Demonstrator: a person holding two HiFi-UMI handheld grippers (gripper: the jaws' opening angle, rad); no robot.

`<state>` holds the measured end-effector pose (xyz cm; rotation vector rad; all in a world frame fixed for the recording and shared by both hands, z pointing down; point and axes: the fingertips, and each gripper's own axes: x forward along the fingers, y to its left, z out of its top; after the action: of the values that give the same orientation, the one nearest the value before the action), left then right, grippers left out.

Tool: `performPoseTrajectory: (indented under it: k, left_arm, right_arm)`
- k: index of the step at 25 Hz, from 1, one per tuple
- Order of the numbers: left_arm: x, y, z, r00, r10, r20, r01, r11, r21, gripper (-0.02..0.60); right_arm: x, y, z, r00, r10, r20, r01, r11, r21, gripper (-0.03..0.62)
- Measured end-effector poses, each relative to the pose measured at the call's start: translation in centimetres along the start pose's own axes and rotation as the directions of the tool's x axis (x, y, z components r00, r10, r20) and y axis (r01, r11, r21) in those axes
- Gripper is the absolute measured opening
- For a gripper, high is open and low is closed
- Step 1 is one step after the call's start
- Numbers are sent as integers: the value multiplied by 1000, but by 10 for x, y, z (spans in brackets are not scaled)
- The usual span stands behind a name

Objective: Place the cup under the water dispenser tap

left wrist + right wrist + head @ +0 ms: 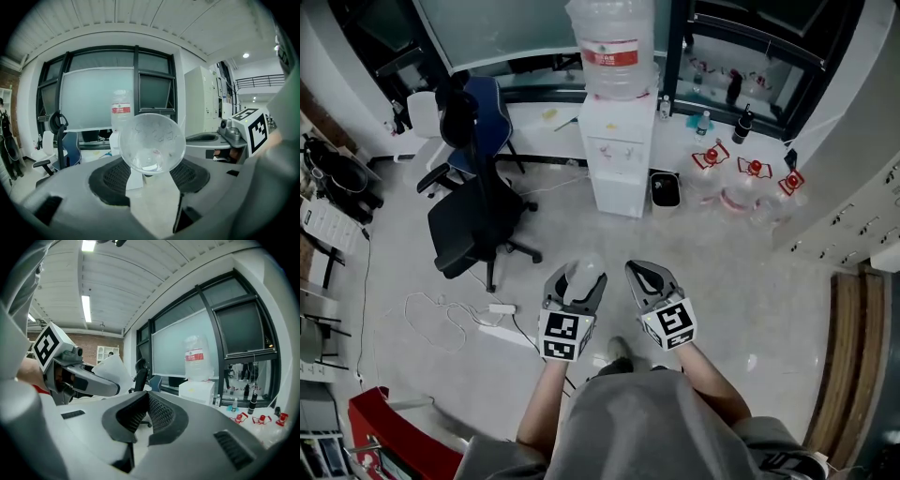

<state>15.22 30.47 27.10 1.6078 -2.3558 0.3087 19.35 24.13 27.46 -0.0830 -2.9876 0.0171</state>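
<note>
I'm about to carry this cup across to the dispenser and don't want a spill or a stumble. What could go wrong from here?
The thin clear cup is held only by its lower part in the left gripper jaws, so it may slip or buckle. The power strip lies on the floor beside the path to the water dispenser, a possible trip hazard.

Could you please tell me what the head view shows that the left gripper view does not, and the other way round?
Head view only: the power strip, the black bin beside the water dispenser, and the red-capped bottles.
Left gripper view only: the ceiling and the open mouth of the cup, seen straight on.
Both: the left gripper shut on the clear cup, the right gripper beside it, the water dispenser and the office chair.
</note>
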Motion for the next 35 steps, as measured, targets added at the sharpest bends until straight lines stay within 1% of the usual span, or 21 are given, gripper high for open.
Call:
performPoseTrajectory:
  k: [4,9,17,24,35]
  left_arm:
    - [12,22,-2,1000,-26,0,26,1000,-1,256]
    - [27,45,-8,999,-43,-22,43,999,0,256]
    - [54,61,-10,997,-61,-39,61,998,-6,256]
    - [93,83,-8,996,-68,-56,67,998,-14,256]
    - [174,109,1,991,-91,-97,90,996,-13,256]
  right_arm:
    - [25,-1,0,1000,-15,-9,15,1000,1,9]
    - [47,-3,-6,999,-26,-21,26,1000,12,9]
    - [74,-20,-15,998,-37,-42,38,999,29,9]
    - [109,-54,-15,998,-47,-45,49,998,35,9]
    - [164,-124,-20,996,-60,-64,64,995,71,9]
